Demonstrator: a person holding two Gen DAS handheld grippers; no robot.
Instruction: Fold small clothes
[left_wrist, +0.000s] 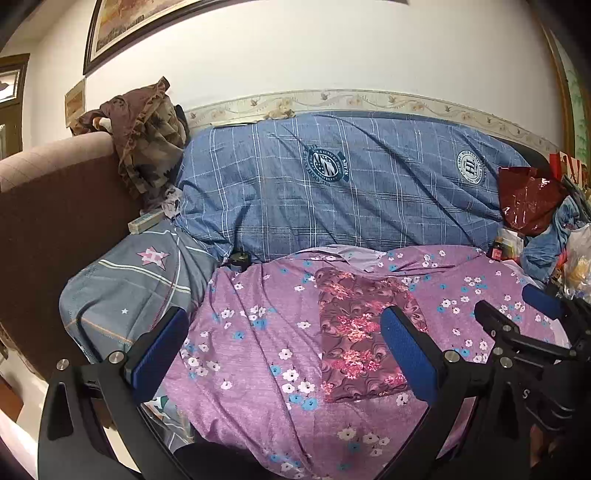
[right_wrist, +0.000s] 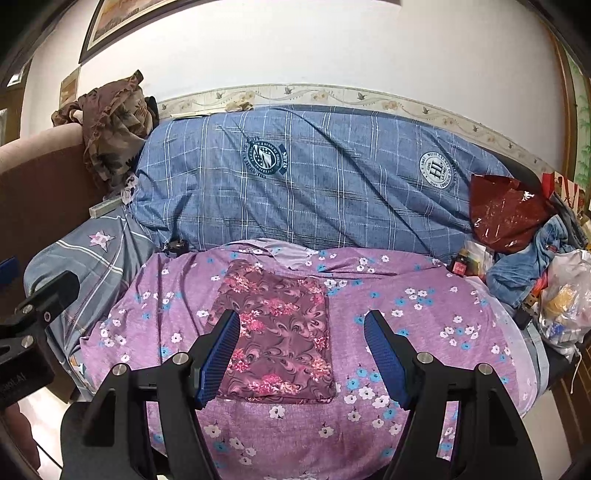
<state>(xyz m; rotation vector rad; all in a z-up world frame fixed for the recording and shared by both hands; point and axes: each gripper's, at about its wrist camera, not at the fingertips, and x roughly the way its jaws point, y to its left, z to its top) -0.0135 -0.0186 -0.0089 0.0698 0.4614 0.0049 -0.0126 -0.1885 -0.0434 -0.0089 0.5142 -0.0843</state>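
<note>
**Folded garment on a flowered bedspread, both hand-held grippers released**

The maroon floral garment (right_wrist: 277, 334) lies folded into a flat rectangle near the middle of the purple flowered bedspread (right_wrist: 424, 332), its long sides running away from the cameras. In the right wrist view, the right hand-held gripper (right_wrist: 301, 354) hangs above the near half of the garment with its blue-padded fingers (right_wrist: 384, 363) spread wide and nothing between them; the left pad overlaps the garment's left edge in the picture, while the right pad stands over bare bedspread just beside its right edge. Whether either pad touches the cloth cannot be told.

In the left wrist view, the left hand-held gripper (left_wrist: 286, 354) is likewise released and empty, its fingers (left_wrist: 160, 350) well apart. The garment (left_wrist: 360, 334) shows between them, nearer the right pad. The right gripper's black frame enters this view at the right edge.

Behind the bedspread a blue plaid quilt (right_wrist: 314, 177) bearing two round emblems lies along the wall. A grey star-print pillow (left_wrist: 125, 288) sits to the left, with a brown ruffled cloth (left_wrist: 147, 136) heaped above it. To the right are a dark red plastic bag (right_wrist: 506, 214) and crumpled blue denim (right_wrist: 524, 258).
</note>
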